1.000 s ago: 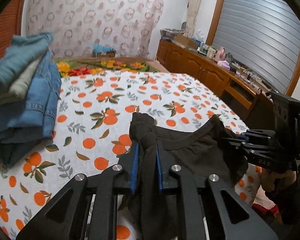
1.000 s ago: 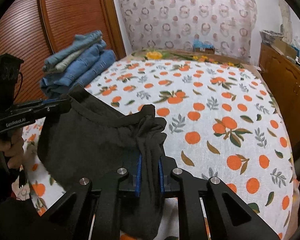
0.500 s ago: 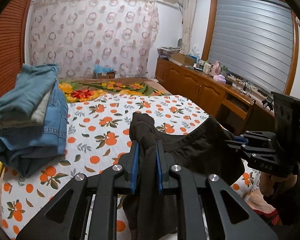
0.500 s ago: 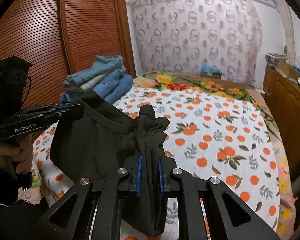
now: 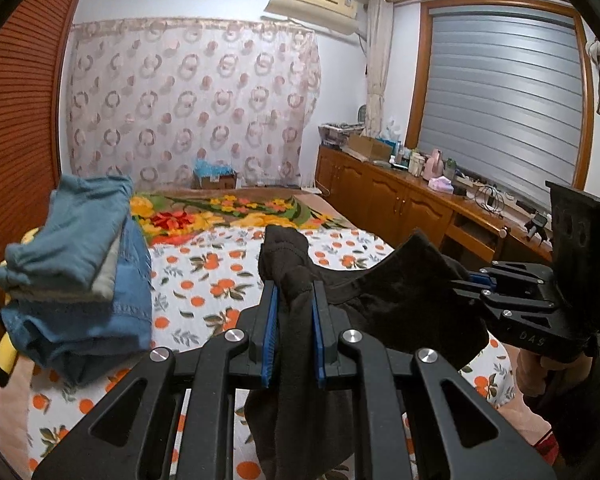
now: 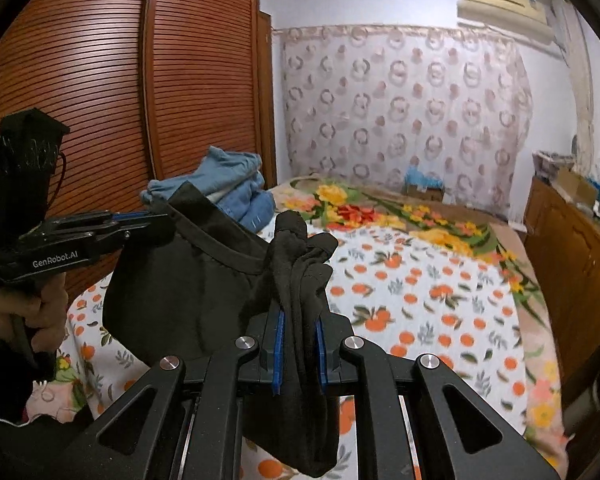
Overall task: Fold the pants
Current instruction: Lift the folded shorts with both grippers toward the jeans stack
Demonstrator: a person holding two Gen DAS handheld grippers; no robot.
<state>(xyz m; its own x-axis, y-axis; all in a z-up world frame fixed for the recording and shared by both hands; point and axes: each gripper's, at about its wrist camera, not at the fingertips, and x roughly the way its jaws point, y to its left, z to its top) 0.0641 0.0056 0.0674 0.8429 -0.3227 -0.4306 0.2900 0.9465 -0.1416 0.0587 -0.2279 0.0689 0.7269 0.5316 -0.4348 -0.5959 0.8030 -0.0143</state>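
Black pants (image 5: 400,300) hang in mid-air above the bed (image 5: 204,276), strung between both grippers. Left wrist view: left gripper (image 5: 293,320) is clamped on a bunched wad of the dark fabric, blue pads (image 5: 269,332) pressing it from both sides, cloth poking up past the tips and drooping below. Waistband edge curves across to the right gripper (image 5: 470,280), seen side-on at the right edge of frame w/ a hand under it; its tips bite the far corner of the garment. Stack of folded jeans (image 5: 76,272) sits at left on the orange-print sheet, near a slatted wood wardrobe (image 5: 16,120). Patterned curtain (image 5: 188,104) at the back, wooden cabinets (image 5: 384,200) along the right wall.

Right wrist view: right gripper (image 6: 299,340) is likewise pinched tight on gathered black cloth, folds sticking up between the pads. Left gripper (image 6: 156,218) comes in from the left, held by a hand (image 6: 28,312), nipping the opposite waistband corner. Pants (image 6: 188,280) sag between the two, off the bed (image 6: 420,292). Jeans pile (image 6: 228,188) is behind them, beside the wardrobe (image 6: 100,80).
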